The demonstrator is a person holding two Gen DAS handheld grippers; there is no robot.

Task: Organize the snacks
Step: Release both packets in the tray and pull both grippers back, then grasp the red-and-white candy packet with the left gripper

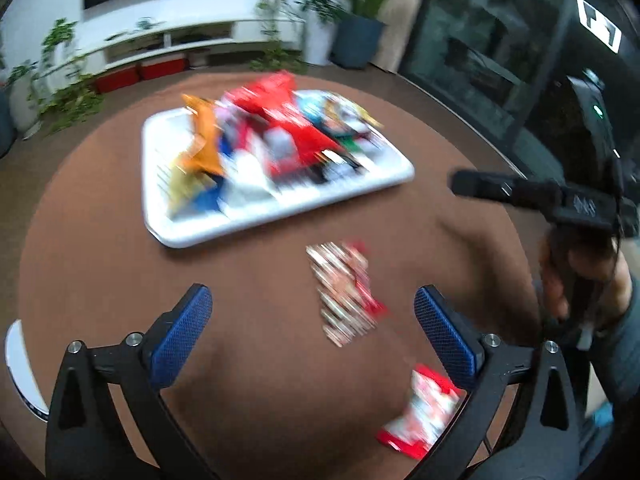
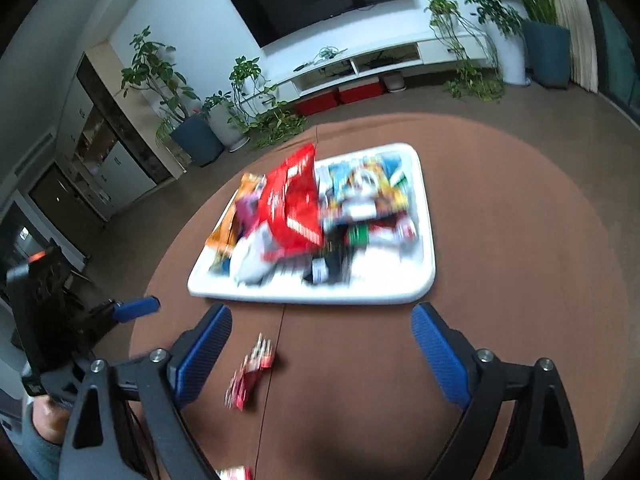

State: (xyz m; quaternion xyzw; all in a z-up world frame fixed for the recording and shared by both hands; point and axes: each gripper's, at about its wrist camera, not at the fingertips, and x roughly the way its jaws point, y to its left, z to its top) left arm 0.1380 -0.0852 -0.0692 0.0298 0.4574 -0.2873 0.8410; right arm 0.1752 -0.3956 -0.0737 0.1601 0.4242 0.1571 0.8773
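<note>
A white tray (image 1: 280, 210) holds a pile of snack bags, with a big red bag (image 1: 288, 120) on top. It sits on the round brown table (image 1: 100, 240). Two small red-and-white packets lie loose on the table in front of it, one (image 1: 346, 292) ahead of my left gripper (image 1: 312, 294) and one (image 1: 422, 412) by its right finger. The left gripper is open and holds nothing. In the right wrist view my right gripper (image 2: 322, 314) is open and empty, just short of the tray (image 2: 320, 298). A small packet (image 2: 252, 372) lies below it to the left.
A person's hand (image 1: 580, 272) holds the right gripper at the right edge of the left wrist view. A white curved object (image 1: 16, 364) lies at the table's left edge. Potted plants (image 2: 192, 120), a low white shelf (image 2: 380, 60) and a wall screen stand beyond the table.
</note>
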